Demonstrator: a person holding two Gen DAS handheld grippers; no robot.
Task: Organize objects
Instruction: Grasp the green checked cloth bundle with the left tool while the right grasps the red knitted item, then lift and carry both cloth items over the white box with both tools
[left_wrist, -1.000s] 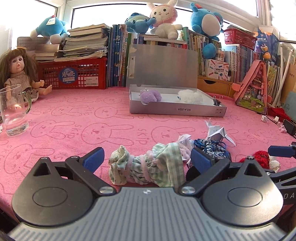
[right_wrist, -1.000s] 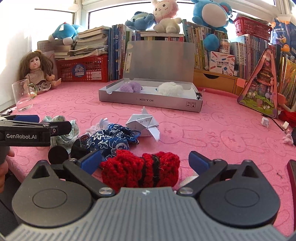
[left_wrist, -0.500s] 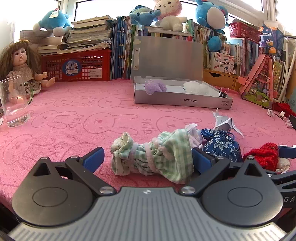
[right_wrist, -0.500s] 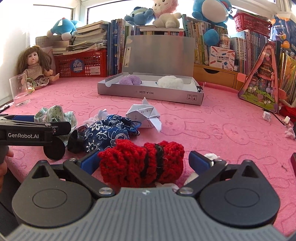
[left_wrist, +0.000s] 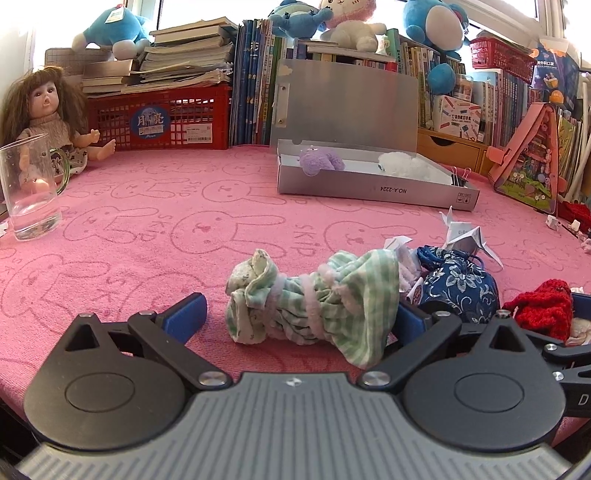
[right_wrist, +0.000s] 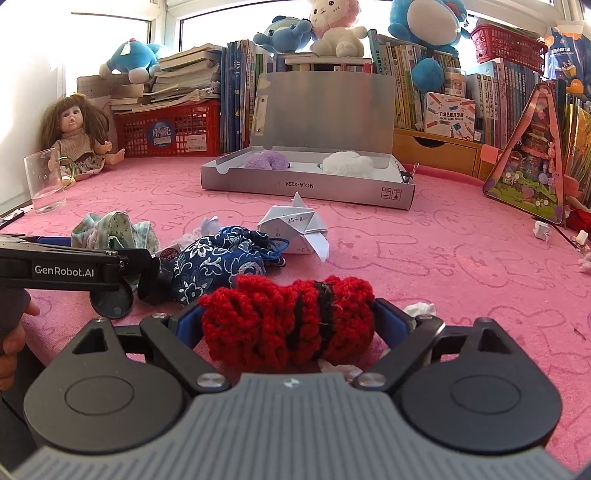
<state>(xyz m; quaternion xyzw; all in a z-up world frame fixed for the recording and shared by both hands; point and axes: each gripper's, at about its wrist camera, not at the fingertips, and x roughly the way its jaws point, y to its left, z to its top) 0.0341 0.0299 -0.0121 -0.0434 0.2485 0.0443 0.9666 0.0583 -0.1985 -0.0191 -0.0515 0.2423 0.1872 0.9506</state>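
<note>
A rolled green checked cloth (left_wrist: 314, 302) lies on the pink mat between the open fingers of my left gripper (left_wrist: 299, 314), close to the right finger and apart from the left one. A red knitted roll (right_wrist: 288, 321) sits between the fingers of my right gripper (right_wrist: 291, 321), and both pads touch its ends. A blue floral pouch (left_wrist: 458, 288) and a folded paper piece (right_wrist: 299, 232) lie between the two. The open silver box (left_wrist: 373, 188) at the back holds a purple fluffy item (left_wrist: 319, 160) and a white one (left_wrist: 402, 166).
A glass mug (left_wrist: 29, 192) and a doll (left_wrist: 48, 122) are at the far left. A red crate (left_wrist: 162, 122), books and plush toys line the back. A pink triangular toy house (left_wrist: 528, 158) stands at the right. My left gripper's side (right_wrist: 70, 269) shows in the right wrist view.
Both grippers have moved forward over their rolls. The right fingers have closed in on the red knitted roll. The left fingers stay open around the green cloth.
</note>
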